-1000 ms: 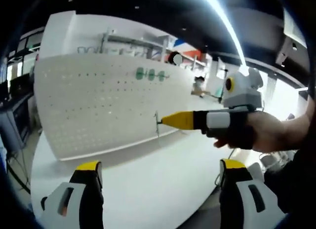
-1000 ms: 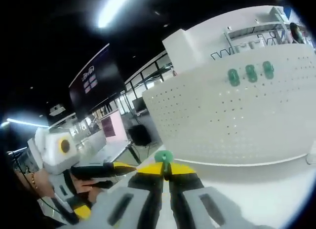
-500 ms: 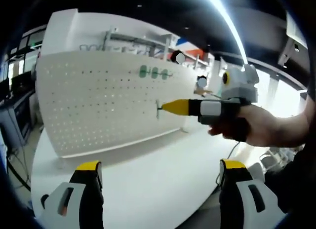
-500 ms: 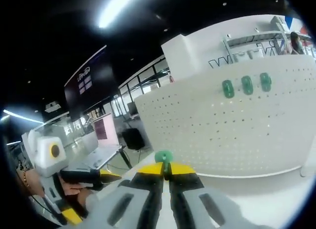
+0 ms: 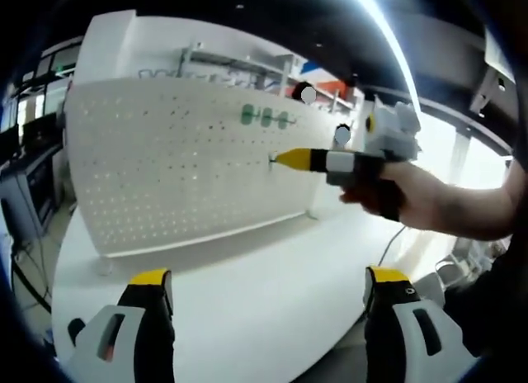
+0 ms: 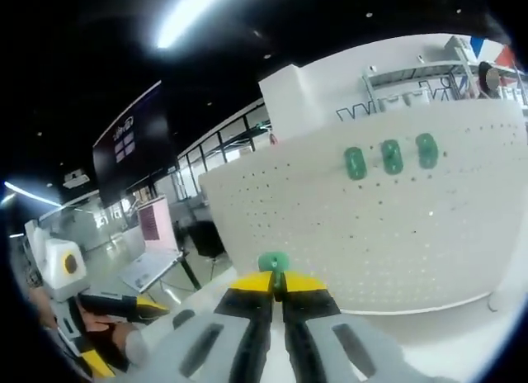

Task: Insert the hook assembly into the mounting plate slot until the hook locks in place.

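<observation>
A white tabletop (image 5: 247, 292) is carrying a large white perforated mounting plate (image 5: 165, 160), which is standing upright along the far edge and is spreading across most of the left gripper view. In the right gripper view the same plate (image 6: 388, 234) is curving across the middle, with the tabletop (image 6: 462, 350) showing below it.

High on the plate, three green hooks (image 6: 390, 156) are sitting in a row just beside one another; in the left gripper view they (image 5: 267, 116) are appearing small, near the plate's upper right.

The right gripper (image 6: 275, 281) is pointing at the plate with its yellow-tipped jaws pressed together on a green hook assembly (image 6: 273, 262), whose rounded green head is sticking out just past the tips. In the left gripper view this gripper (image 5: 277, 159), held in a person's hand (image 5: 412, 197), is coming in from the right with its closed tip right at the plate's face, below the row of hooks and near it; whether the thin piece at its tip is touching a hole I cannot tell.

The left gripper (image 5: 264, 280) is hanging over the tabletop with its jaws spread wide apart and nothing between them. In the right gripper view it (image 6: 124, 304) is showing low at the left, its jaws too dark and small to judge there.
</observation>
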